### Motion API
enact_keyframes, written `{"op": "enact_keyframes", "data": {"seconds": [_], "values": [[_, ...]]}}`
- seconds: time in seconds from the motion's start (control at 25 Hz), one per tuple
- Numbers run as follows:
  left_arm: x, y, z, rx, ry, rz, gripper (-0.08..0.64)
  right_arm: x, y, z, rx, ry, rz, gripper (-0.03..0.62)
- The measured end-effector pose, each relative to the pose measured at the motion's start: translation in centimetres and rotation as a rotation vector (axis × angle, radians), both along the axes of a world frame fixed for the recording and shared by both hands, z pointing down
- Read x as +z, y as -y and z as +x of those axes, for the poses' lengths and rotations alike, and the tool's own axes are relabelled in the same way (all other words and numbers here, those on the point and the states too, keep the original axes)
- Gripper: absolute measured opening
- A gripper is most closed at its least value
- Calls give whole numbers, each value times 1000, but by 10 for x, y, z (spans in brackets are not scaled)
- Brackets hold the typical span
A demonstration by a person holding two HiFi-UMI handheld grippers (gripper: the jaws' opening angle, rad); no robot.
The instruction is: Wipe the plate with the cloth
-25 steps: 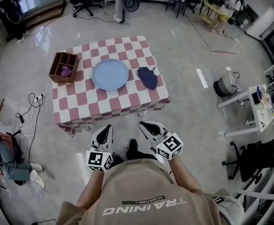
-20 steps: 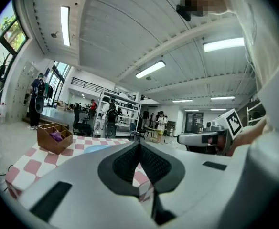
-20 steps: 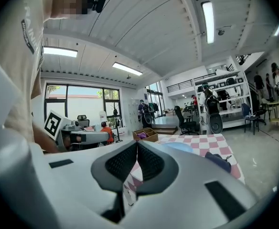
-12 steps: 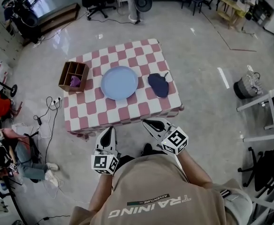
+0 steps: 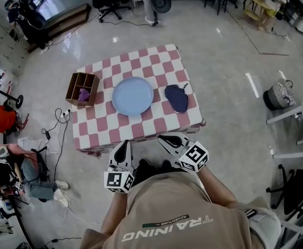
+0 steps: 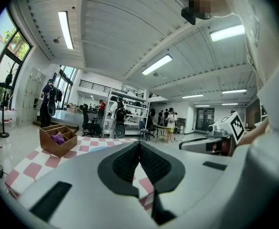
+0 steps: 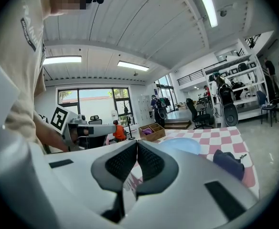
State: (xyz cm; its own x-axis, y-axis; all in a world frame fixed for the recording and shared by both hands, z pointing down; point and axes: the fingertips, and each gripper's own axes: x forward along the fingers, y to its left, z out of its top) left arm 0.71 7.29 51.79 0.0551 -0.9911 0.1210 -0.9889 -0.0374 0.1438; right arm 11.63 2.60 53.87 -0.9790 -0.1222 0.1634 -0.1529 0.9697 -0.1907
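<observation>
- Both tongs are clamped on nothing: the left gripper (image 5: 124, 145) and right gripper (image 5: 164, 138) show ribbed pads pressed together in their own views, and both are well short of the plate (image 5: 133, 95).
- Pale blue and bare, the plate sits mid-table on the checked tablecloth (image 5: 97, 128), seemingly centred so either hand can reach it.
- Just right of the plate, not touching it, the dark blue cloth (image 5: 177, 98) lies crumpled and untouched. It looks set out for the right gripper to collect first.
- Left of the plate stands a wooden divided box (image 5: 82, 87) holding something purple (image 5: 83, 93).
- On the plate's near side the person stands with forearms tucked at the waist, grippers aimed roughly level toward the plate.
</observation>
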Motion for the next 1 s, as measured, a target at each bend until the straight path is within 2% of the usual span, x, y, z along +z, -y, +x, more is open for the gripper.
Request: {"op": "enact_keyframes", "data": {"seconds": [0.28, 0.48, 0.76, 1.0], "values": [[3, 18, -7, 18, -12, -3, 11, 10, 6, -13, -15, -18, -26, 18], [7, 43, -20, 56, -27, 2, 11, 11, 23, -29, 9, -32, -29, 18], [-14, 95, -71, 63, -21, 68, 11, -3, 61, -72, 36, -18, 12, 18], [-24, 140, -112, 111, 5, 103, 11, -17, 99, -119, 73, 5, 49, 18]]}}
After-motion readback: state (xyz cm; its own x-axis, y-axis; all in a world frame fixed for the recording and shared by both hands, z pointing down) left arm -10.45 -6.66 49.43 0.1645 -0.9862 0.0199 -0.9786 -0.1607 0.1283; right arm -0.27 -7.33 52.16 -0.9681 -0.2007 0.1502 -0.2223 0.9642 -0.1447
